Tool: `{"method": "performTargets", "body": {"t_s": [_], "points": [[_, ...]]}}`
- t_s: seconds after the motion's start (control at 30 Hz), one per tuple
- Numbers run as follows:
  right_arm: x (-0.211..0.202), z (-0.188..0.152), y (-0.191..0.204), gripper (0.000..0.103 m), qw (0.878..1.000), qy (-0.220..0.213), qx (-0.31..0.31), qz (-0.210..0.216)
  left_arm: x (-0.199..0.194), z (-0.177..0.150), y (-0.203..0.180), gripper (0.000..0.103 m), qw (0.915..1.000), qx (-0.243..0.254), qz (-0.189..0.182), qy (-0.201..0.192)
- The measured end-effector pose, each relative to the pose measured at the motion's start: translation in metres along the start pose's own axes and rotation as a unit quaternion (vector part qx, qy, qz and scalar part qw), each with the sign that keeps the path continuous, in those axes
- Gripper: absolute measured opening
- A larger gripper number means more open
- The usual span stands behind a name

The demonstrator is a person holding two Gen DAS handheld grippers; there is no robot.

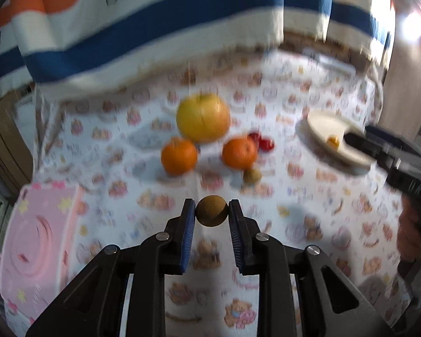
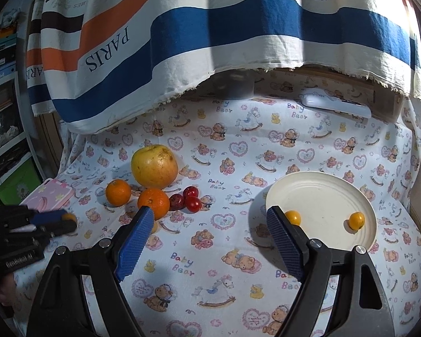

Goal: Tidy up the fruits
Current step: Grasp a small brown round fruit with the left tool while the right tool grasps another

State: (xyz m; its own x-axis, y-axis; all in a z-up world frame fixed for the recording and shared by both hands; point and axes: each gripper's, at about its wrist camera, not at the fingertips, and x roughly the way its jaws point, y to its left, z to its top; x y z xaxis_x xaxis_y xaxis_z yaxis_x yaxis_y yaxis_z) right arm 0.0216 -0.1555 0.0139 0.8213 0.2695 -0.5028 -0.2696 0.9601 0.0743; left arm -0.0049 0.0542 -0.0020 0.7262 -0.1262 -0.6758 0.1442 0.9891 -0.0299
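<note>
Left wrist view, read from left to right: a pink case (image 1: 36, 233) lies at the worktop's left edge. The left tool (image 1: 212, 210) sits at centre with its pads pinching a small brownish-yellow fruit (image 1: 212, 210) at the very tips. The fruit appears clear of the patterned cloth (image 1: 308, 205), though blur prevents certainty. A tip grip suits so small a round item, as it keeps the cloth out of the pinch.

Beyond the tool lie two oranges (image 1: 179, 156), a large yellow apple (image 1: 203, 118) behind them, red cherry fruits (image 1: 262, 140) and one more small fruit (image 1: 252, 175). At far right the white plate (image 1: 334, 132) carries one small yellow fruit, with the right tool (image 1: 353, 141) reaching over its rim.

The right wrist view shows what the blurred left view cannot. The left tool (image 2: 70, 221) enters low at left, just beside the pink case (image 2: 52, 193). The right tool (image 2: 210, 221) stands spread and empty, with only cloth between its pads. The plate (image 2: 336, 185) holds two small yellow fruits (image 2: 293, 217), not one, which suggests that small yellow fruits are being gathered there. Only the left view shows the pinch itself clearly. The held fruit is probably bound for the plate, well apart to the right.
</note>
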Motion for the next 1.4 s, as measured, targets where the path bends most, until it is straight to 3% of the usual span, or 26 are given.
{"method": "performTargets", "body": {"t_s": [0.33, 0.4, 0.63, 0.9, 1.07, 1.4], "points": [[0.011, 0.03, 0.028, 0.084, 0.999, 0.034, 0.007, 0.02, -0.011, 0.048, 0.019, 0.023, 0.9962, -0.016, -0.01, -0.085], [0.022, 0.034, 0.037, 0.084, 0.999, 0.046, 0.0, 0.025, -0.002, 0.048, 0.025, 0.023, 0.9963, -0.03, -0.014, -0.079], [0.084, 0.027, 0.054, 0.066, 0.988, 0.142, -0.001, 0.054, 0.03, 0.04, 0.039, 0.023, 0.9982, -0.043, 0.003, -0.04], [0.124, 0.01, 0.063, 0.052, 0.98, 0.19, -0.008, 0.059, 0.037, 0.035, 0.052, 0.023, 0.9981, -0.058, 0.009, -0.018], [0.134, 0.002, 0.065, 0.045, 0.98, 0.191, -0.006, 0.05, 0.037, 0.033, 0.052, 0.023, 0.998, -0.06, 0.008, -0.017], [0.137, -0.002, 0.073, 0.024, 0.976, 0.196, -0.011, 0.094, 0.036, 0.032, 0.051, 0.023, 0.9979, -0.061, 0.013, -0.019]]}}
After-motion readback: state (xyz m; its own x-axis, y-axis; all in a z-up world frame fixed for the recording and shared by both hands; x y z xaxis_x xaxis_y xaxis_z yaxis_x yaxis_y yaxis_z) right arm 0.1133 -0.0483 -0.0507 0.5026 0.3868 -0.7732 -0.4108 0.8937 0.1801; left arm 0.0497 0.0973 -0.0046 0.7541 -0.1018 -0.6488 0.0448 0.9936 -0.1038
